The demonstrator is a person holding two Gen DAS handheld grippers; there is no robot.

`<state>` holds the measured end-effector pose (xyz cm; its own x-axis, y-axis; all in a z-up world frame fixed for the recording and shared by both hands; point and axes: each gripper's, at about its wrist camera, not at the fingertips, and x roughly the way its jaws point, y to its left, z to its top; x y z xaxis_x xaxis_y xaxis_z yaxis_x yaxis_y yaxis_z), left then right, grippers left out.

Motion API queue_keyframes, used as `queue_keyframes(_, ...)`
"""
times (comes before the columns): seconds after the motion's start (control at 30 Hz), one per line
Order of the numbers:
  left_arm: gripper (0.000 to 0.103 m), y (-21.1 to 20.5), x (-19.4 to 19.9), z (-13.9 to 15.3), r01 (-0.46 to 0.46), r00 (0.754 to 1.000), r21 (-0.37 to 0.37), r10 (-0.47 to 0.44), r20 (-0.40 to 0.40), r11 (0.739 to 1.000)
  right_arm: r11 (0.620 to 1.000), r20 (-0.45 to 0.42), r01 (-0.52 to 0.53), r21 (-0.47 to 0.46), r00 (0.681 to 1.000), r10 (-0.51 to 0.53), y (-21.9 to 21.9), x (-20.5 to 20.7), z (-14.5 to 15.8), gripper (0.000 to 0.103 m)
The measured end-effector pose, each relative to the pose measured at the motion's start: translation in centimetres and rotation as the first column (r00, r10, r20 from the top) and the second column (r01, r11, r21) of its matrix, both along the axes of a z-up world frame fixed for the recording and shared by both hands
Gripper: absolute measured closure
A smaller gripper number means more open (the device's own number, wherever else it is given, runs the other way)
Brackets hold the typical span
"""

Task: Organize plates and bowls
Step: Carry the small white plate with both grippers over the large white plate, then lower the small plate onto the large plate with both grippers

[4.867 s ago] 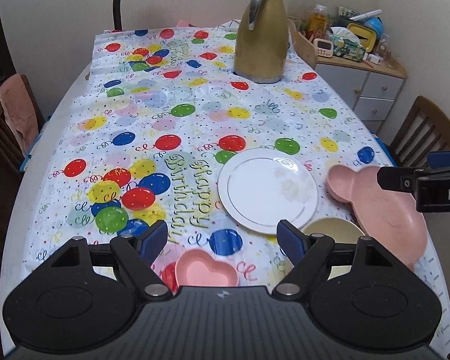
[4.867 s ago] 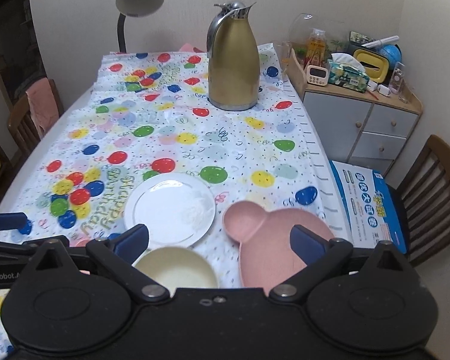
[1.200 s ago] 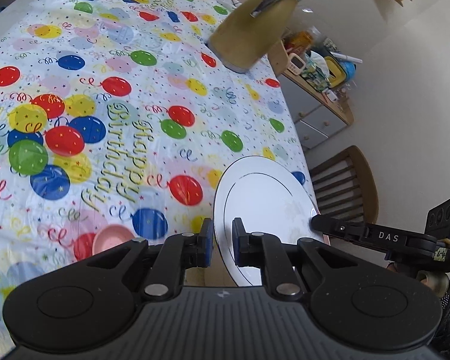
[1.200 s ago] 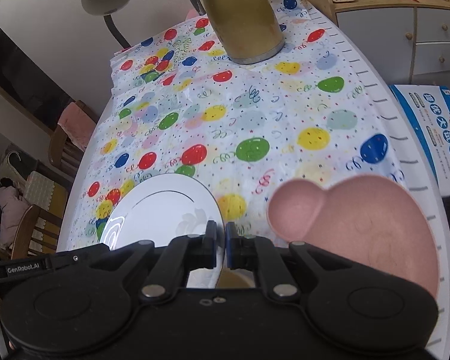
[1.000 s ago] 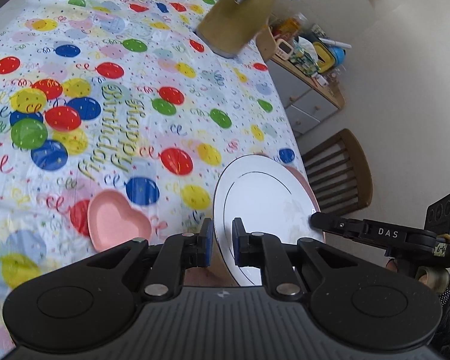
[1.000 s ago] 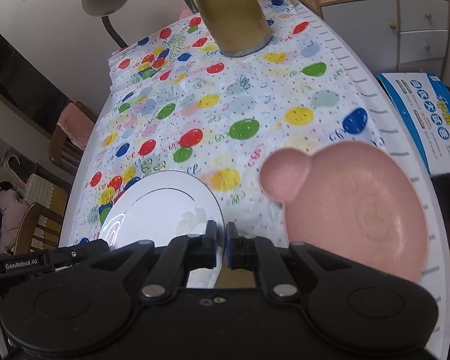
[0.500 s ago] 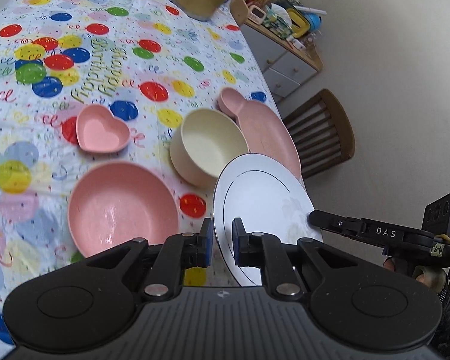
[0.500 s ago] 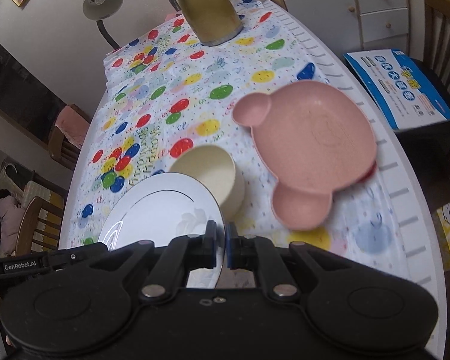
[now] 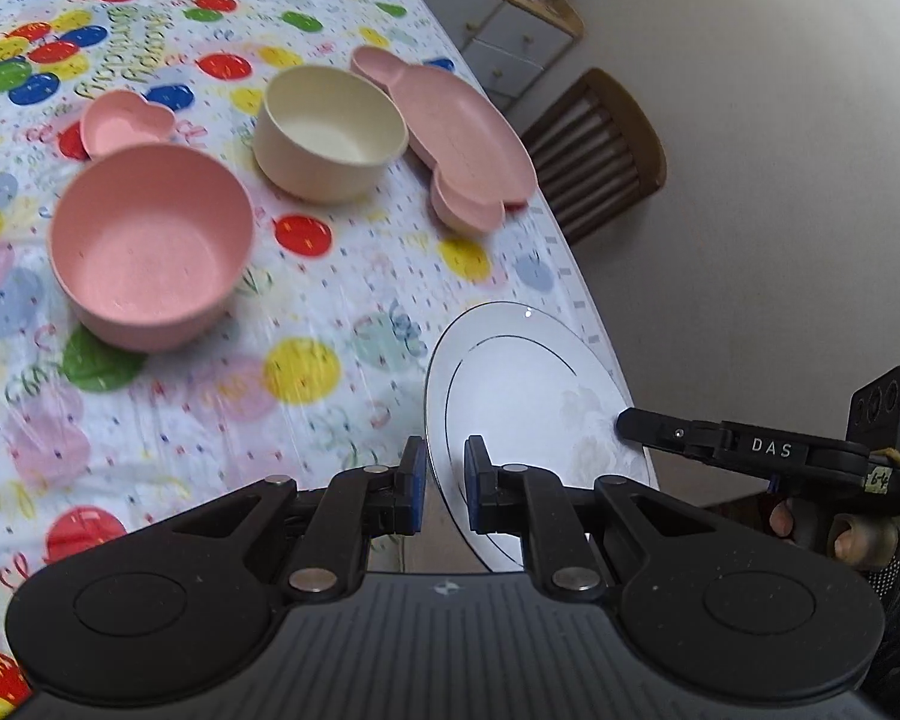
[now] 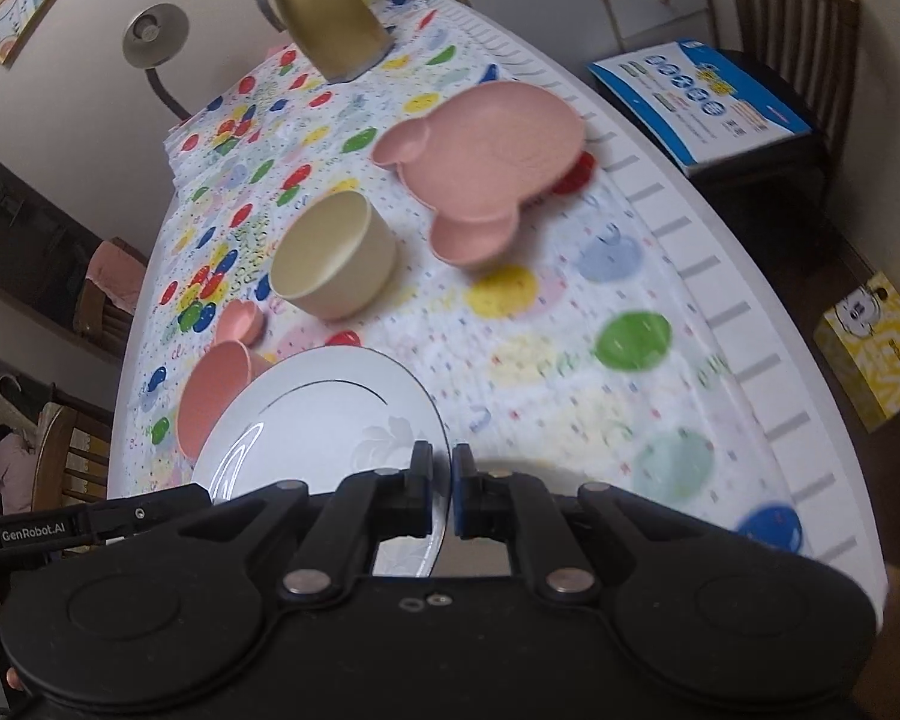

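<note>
White plate (image 9: 528,402) held aloft over worktop (image 10: 678,276) edge, clear of pink bowl (image 9: 150,246) and cream bowl (image 9: 330,132). Left gripper (image 9: 445,483) and right gripper (image 10: 442,489) jaws both clamped on opposite rim sections. Advisable: kept level, both grips equal, lowered slowly onto bare cloth.

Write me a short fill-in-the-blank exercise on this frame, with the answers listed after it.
1. Both the left gripper and the right gripper are shut on the rim of the ____ plate.
2. The cream bowl stands between the round pink bowl and the ____-shaped pink plate.
3. The small pink dish beyond the round pink bowl is shaped like a ____.

Answers: white; bear; heart
</note>
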<state>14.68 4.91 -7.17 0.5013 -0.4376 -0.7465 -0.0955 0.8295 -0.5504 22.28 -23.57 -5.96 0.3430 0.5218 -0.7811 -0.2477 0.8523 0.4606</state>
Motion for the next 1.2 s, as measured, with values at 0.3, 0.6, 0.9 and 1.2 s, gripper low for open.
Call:
queue_keyframes(0.3, 0.091, -3.8, -1.2, -2.6, 0.084, 0.996, 0.04, -0.083, -0.041, 0.996, 0.997, -0.017, 0.078, -0.012, 0.997, -0.078, -4.0, -3.7, -2.2, 0.098)
queue_keyframes(0.6, 0.091, -6.2, -1.0, -4.7, 0.152, 0.986, 0.11, -0.143, -0.088, 0.982, 0.992, -0.068, 0.117, -0.043, 0.991, -0.119, -5.7, -5.0, -5.6, 0.098)
queue_keyframes(0.9, 0.091, -6.2, -0.5, -5.7, 0.151, 0.983, 0.117, -0.137, -0.119, 0.981, 0.993, -0.063, 0.097, -0.061, 0.993, -0.1, -5.6, -5.2, -6.2, 0.098)
queue_keyframes(1.2, 0.091, -6.5, -0.4, -6.2, 0.157, 0.981, 0.112, -0.142, -0.13, 0.981, 0.993, -0.037, 0.076, -0.091, 0.996, -0.08, -5.2, -4.9, -6.2, 0.098)
